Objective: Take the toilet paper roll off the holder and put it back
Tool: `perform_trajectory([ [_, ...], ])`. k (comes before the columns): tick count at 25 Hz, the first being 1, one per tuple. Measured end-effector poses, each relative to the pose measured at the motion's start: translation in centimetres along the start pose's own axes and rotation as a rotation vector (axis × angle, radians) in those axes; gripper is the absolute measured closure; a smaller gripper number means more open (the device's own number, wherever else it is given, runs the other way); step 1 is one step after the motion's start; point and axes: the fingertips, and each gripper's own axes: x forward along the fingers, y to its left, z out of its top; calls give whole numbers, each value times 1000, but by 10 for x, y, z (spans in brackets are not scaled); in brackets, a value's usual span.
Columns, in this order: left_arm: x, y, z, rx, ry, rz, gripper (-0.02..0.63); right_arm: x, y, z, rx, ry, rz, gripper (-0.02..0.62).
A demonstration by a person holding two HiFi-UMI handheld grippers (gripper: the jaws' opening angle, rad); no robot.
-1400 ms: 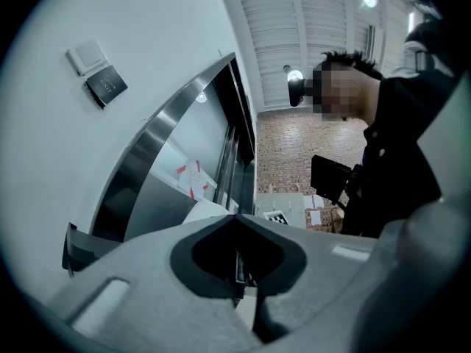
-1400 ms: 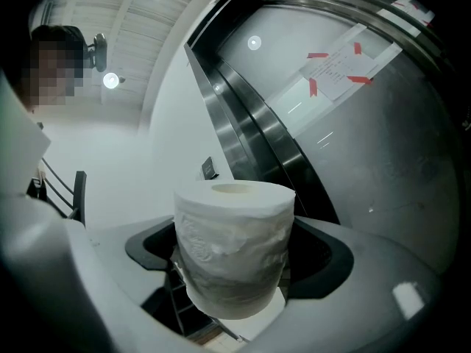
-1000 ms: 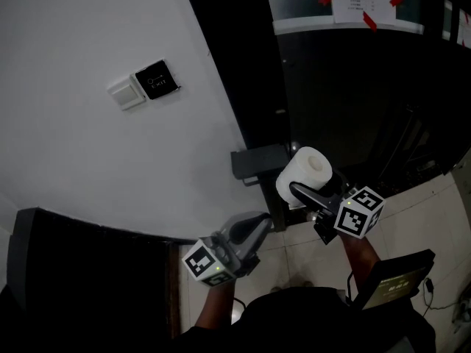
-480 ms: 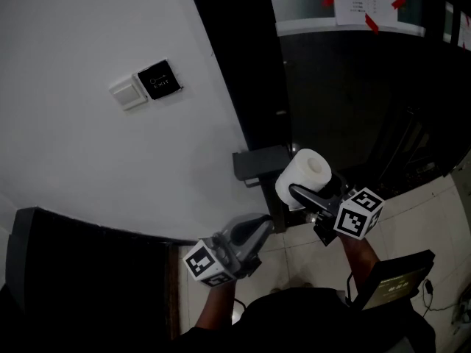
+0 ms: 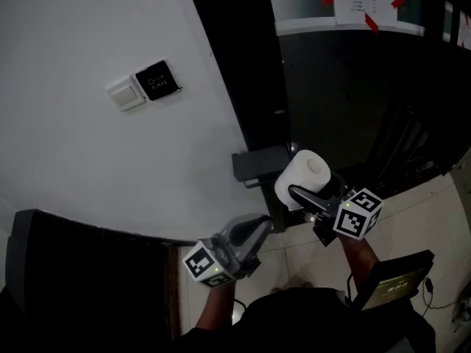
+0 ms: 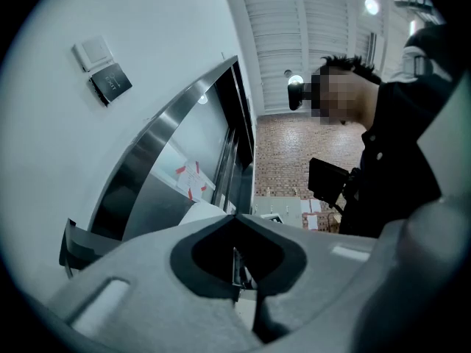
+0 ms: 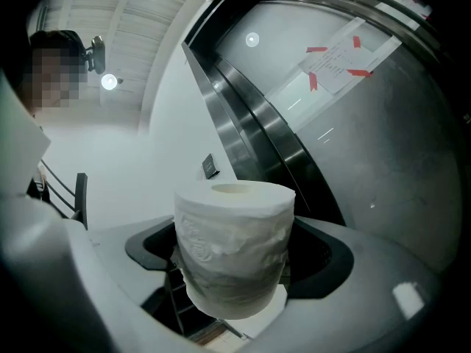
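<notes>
One toilet paper roll (image 7: pixel 234 241) stood upright, core up, clamped by right gripper (image 5: pixel 305 190), left gripper (image 6: pixel 235 219) closed empty, central wall fixture (image 5: pixel 257 164) indistinct.

The toilet paper roll (image 7: pixel 234 248) is soft, embossed white paper, slightly crinkled. The right tool (image 5: pixel 303 187) looks matt grey plastic. The wall (image 5: pixel 88 160) is smooth matt white; the door frame (image 7: pixel 254 134) brushed, shiny metal.
</notes>
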Motion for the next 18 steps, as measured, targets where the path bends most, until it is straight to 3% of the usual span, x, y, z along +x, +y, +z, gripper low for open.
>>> perform_trajectory([
  [10, -2, 11, -11, -9, 31, 0, 609, -5, -22, 4, 27, -53, -32, 161],
  [18, -7, 18, -7, -21, 29, 2, 609, -19, -106, -7, 226, -194, -159, 161],
])
